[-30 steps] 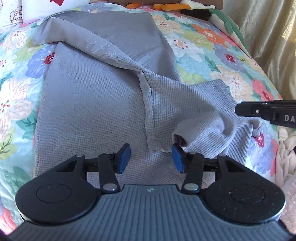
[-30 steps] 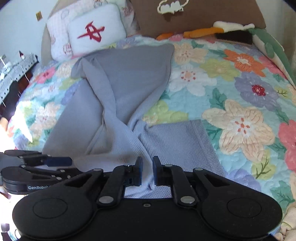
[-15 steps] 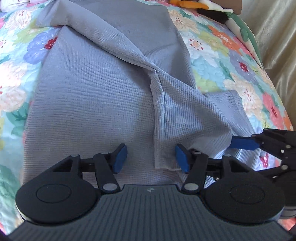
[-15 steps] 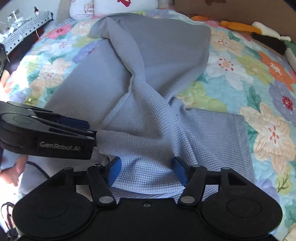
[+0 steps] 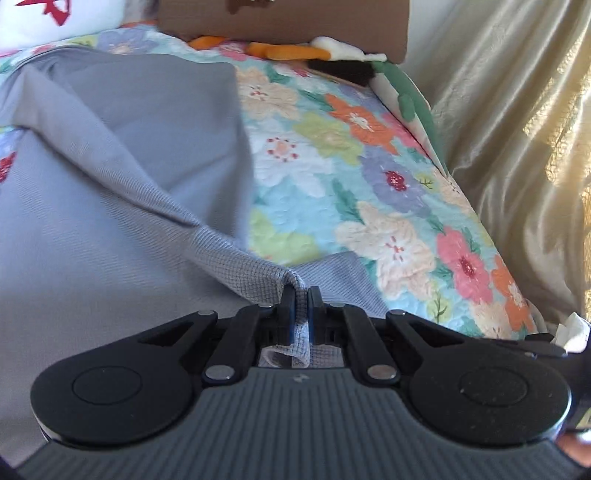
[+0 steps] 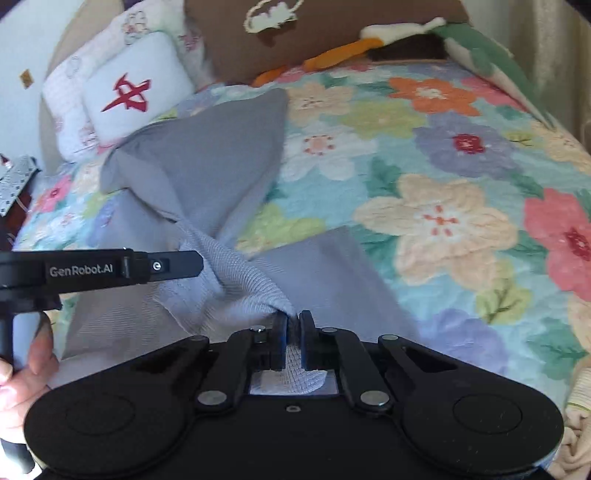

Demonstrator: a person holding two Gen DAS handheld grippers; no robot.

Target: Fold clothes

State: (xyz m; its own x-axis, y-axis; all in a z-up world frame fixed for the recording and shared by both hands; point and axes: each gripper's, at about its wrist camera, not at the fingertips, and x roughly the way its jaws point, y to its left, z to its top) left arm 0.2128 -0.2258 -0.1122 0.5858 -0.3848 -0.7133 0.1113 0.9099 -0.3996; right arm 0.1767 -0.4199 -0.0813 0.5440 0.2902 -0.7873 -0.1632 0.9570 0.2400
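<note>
Both grippers pitched down over the bed [image 6: 443,155]. Left gripper [image 5: 299,295] and right gripper [image 6: 292,322] fingers clamped on grey garment [image 5: 110,221] folds. Waffle-knit fabric tents toward each grip, a ridge running to 11 o'clock.

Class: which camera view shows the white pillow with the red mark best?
The right wrist view: the whole white pillow and its red mark appear there, beyond the grey garment. The left wrist view catches only its lower corner at the top edge.

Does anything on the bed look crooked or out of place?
Yes: the grey garment is not flat. Both grippers pinch its near edge, and a twisted ridge runs diagonally across it. Its far part is folded over askew on the quilt.
</note>
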